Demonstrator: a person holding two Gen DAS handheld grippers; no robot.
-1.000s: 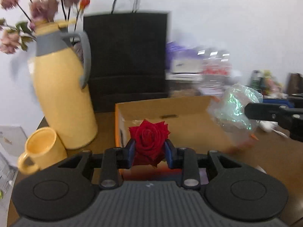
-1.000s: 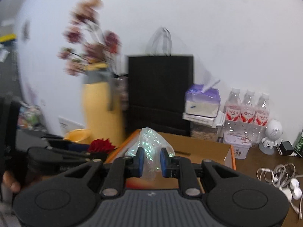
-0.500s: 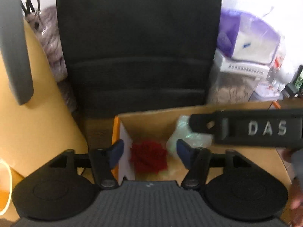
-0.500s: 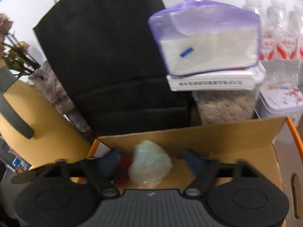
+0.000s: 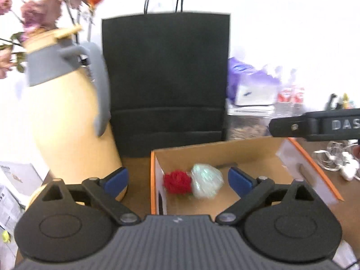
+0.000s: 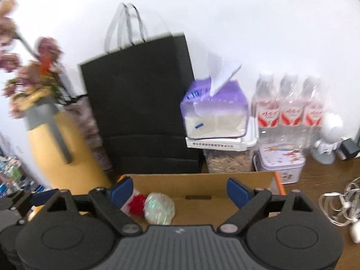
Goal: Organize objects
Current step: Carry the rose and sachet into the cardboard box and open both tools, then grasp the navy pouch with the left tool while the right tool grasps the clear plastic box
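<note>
Left wrist view: the red rose (image 5: pixel 177 182) and the iridescent wrapped ball (image 5: pixel 207 181) lie touching each other inside the cardboard box (image 5: pixel 225 150), against its left wall, the rose nearer that wall. The left gripper (image 5: pixel 178 178) hangs in front of the box with its blue fingers (image 5: pixel 117 180) spread wide; they have just been opening and nothing sits between them, since both pieces rest on the box floor beyond. To my eye these two items are put away. Left of the box stand the yellow jug (image 5: pixel 67 121) and, behind the box, the black paper bag (image 5: pixel 166 78). The right gripper's arm (image 5: pixel 315 123) reaches in above the box's right end, and the white letters "DAS" can be read on it; the rest runs off the frame.

Right wrist view: the right gripper (image 6: pixel 179 191) is likewise spread, its fingers empty and only just opened, with the rose and ball in the box's left corner. Right of the box, still on the counter (image 6: pixel 326 175), are tangled white earphones (image 6: pixel 342 204), a decorated tin (image 6: pixel 281 162), a purple tissue pack (image 6: pixel 216 110) and labelled water bottles (image 6: pixel 290 110). Whether any of these belong in the box I cannot tell. The bottle labels carry red marks too blurred to read.
</note>
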